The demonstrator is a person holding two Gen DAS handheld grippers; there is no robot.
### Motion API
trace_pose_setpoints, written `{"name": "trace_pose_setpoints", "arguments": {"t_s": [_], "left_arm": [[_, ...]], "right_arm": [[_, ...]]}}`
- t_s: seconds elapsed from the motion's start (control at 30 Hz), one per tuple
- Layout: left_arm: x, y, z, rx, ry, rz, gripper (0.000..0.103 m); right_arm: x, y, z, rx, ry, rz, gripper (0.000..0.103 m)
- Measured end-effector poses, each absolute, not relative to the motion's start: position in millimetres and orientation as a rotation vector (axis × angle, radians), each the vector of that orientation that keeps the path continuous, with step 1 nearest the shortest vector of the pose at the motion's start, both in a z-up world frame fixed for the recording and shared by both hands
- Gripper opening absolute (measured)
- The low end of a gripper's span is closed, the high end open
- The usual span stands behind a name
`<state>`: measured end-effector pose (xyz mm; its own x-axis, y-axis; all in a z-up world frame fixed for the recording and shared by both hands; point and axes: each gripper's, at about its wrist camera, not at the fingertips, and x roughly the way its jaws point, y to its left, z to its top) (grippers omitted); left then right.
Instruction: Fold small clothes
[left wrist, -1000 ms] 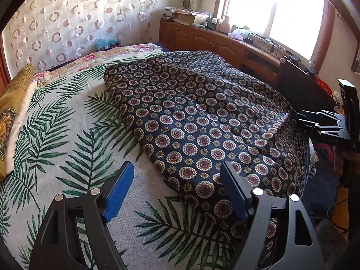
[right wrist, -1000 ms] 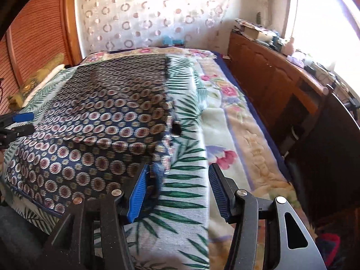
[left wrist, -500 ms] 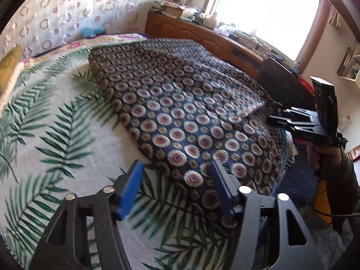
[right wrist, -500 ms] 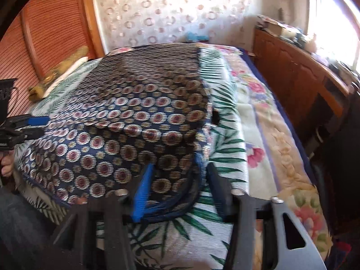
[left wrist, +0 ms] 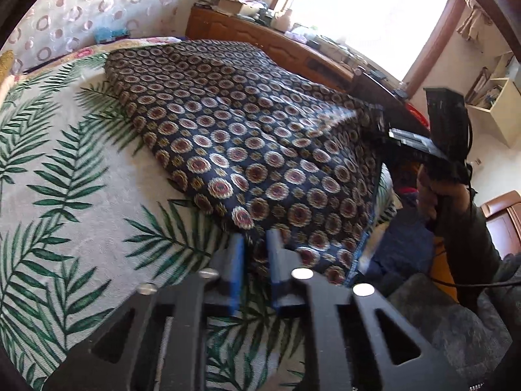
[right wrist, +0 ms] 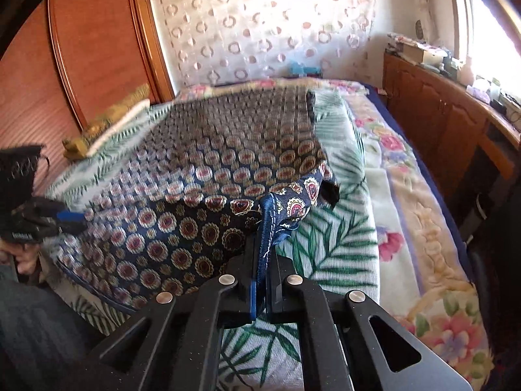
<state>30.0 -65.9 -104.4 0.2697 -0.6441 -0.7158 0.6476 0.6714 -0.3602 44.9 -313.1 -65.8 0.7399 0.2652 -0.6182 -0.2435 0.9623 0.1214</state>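
A dark navy cloth (left wrist: pixel 234 130) printed with round medallions lies spread on the bed. My left gripper (left wrist: pixel 256 244) is at its near corner, jaws closing tight with the fabric pinched between the blue pads (left wrist: pixel 237 260). My right gripper (right wrist: pixel 263 251) is closing on the opposite near corner, where the blue stitched hem (right wrist: pixel 267 224) runs up out of its jaws and the corner is lifted. In the left wrist view the right gripper (left wrist: pixel 407 137) shows at the cloth's far right edge, held by a hand (left wrist: pixel 433 192). The left gripper (right wrist: pixel 70 216) appears at the left of the right wrist view.
A white blanket with green palm leaves (left wrist: pixel 65 179) covers the bed, over a floral quilt (right wrist: pixel 423 228). A yellow pillow (right wrist: pixel 104 123) lies by the wooden headboard (right wrist: pixel 97 42). A wooden cabinet (left wrist: pixel 260 39) with clutter runs under the window. The bed's edge drops off near both grippers.
Both grippers went from open to shut on the cloth's near corners. The right corner now rises off the blanket. The left gripper moved in over the cloth's edge.
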Motion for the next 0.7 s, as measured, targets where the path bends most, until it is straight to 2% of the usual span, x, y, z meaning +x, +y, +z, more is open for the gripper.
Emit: {"name": "trace_pose_setpoints", "arguments": {"t_s": [0.07,0.37,0.7], "left_arm": [[29,-66,-98,0.005,0.941,-0.88,0.003],[72,-50,-37,-0.096,0.762,-0.841,0.002],[166,-42,-24,-0.122,0.737,-0.714,0.002]], "right_arm": [[43,-316,-59,0.05,0.648,0.286,0.003],[71,-322,-21,0.094,0.508,0.333,0.003],[173,-310,-6,0.062,0.543,0.316,0.003]]}}
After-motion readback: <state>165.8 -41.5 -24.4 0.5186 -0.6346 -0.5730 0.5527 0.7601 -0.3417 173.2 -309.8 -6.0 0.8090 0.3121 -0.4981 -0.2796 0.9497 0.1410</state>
